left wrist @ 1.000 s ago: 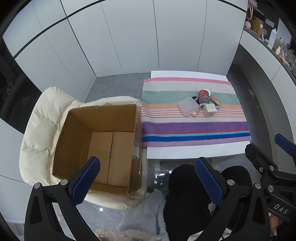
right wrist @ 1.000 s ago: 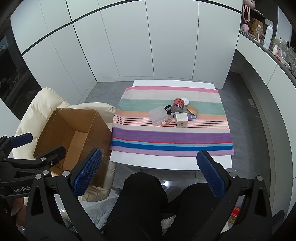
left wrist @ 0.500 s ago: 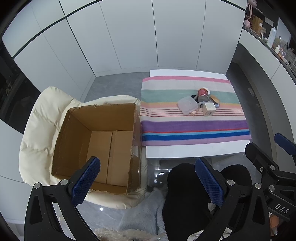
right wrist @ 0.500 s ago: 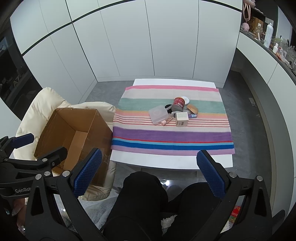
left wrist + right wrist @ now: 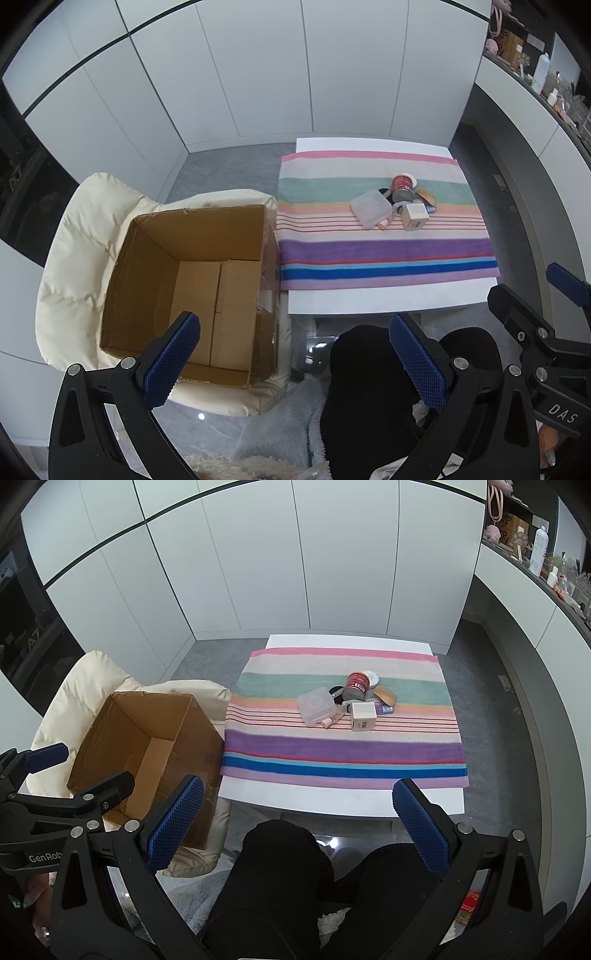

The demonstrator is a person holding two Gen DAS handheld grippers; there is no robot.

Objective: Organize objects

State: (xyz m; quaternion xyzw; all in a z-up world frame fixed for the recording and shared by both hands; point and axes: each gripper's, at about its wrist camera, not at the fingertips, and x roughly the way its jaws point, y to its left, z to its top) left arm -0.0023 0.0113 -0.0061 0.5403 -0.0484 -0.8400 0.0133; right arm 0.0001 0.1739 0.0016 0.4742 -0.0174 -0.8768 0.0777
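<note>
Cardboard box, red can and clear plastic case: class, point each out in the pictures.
Cardboard box (image 5: 229,295): left wrist view, on its inside floor flap.
Red can (image 5: 356,682): right wrist view, on its red label.
Clear plastic case (image 5: 317,706): right wrist view, on its lid.

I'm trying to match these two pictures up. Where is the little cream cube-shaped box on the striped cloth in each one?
Left wrist view: the cream box sits right of centre, upper half, at the right end of the clutter.
Right wrist view: the same box sits just right of centre, at mid-height.
Shared landmark: the red-labelled can stands just behind it in both.
</note>
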